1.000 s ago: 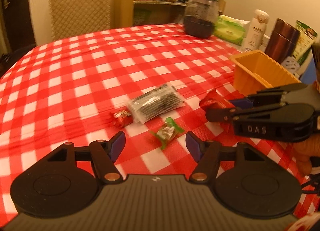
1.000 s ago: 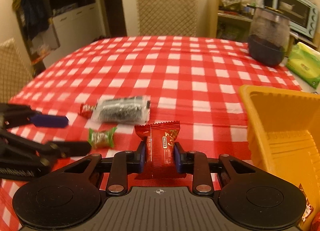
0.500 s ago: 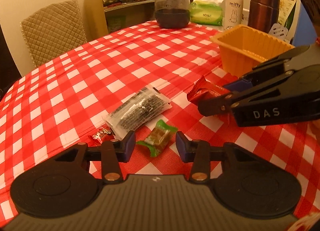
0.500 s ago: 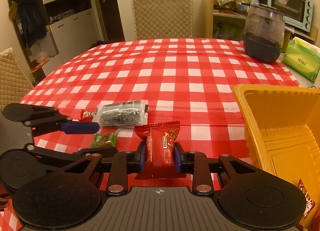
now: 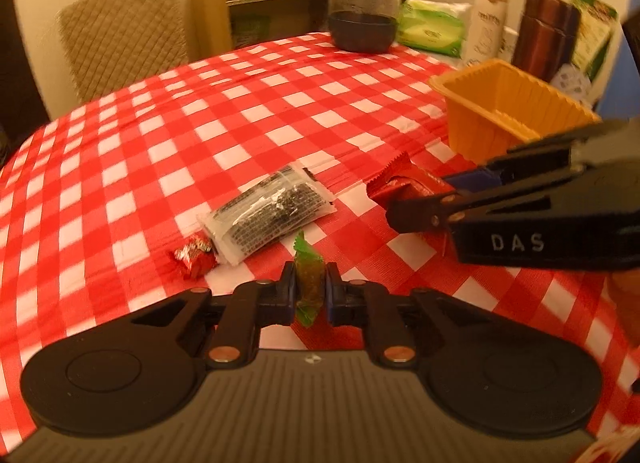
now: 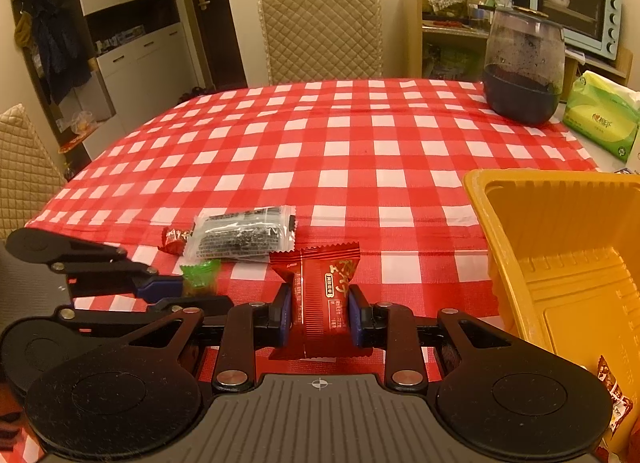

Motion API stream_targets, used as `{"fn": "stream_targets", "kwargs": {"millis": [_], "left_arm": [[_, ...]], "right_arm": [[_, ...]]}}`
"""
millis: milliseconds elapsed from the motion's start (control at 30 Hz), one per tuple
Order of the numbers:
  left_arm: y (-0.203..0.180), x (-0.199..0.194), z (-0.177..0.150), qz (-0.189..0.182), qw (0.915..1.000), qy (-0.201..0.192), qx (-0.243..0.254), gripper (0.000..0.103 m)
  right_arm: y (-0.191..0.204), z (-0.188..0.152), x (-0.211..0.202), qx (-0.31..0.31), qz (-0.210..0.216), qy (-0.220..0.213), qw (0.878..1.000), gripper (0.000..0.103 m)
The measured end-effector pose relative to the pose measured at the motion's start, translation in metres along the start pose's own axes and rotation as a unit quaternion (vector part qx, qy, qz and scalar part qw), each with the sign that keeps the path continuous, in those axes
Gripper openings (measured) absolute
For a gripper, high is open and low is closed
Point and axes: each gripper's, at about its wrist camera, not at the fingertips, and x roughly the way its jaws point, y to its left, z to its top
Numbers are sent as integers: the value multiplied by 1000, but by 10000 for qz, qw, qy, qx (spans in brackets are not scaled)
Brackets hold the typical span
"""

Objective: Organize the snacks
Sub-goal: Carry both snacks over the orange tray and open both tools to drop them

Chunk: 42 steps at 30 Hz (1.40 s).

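Note:
My left gripper (image 5: 310, 287) is shut on a green-wrapped candy (image 5: 308, 283), low over the red-checked tablecloth (image 5: 200, 135). Just beyond it lie a clear packet of dark snacks (image 5: 268, 215) and a small red candy (image 5: 194, 255). My right gripper (image 6: 320, 317) is shut on a red snack packet (image 6: 320, 295); from the left wrist view that packet (image 5: 404, 185) hangs to the right. In the right wrist view the left gripper (image 6: 188, 289) holds the green candy (image 6: 200, 273) at lower left, near the clear packet (image 6: 242, 237) and red candy (image 6: 174, 241).
An orange tray (image 6: 560, 255) stands at the right with a wrapped snack (image 6: 614, 395) in its near corner. At the far edge are a dark glass jar (image 6: 520, 75), a tissue pack (image 6: 600, 119), bottles (image 5: 486, 19) and a chair (image 6: 320, 31).
My left gripper came forward over the green candy and closed on it. The right gripper kept still with the red packet in its grip.

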Motion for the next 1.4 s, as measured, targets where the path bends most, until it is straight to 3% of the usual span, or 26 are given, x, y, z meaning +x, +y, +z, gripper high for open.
{"fn": "stream_targets", "kwargs": {"millis": [167,767,1400], "left_arm": [[5,-17,-5,58,9981,13,-618,12],[-31,-121,-32,485,9856,-207,-1604,12],[-111,-193,-35,462,9827,-398,-1746,12]], "right_arm": [[4,-4,-11,-37,15,-47,10000,29],[29,-49,-124,358,-193,-217,9989,29],[25,-66,-227,403,-503,-585,9962,29]]}}
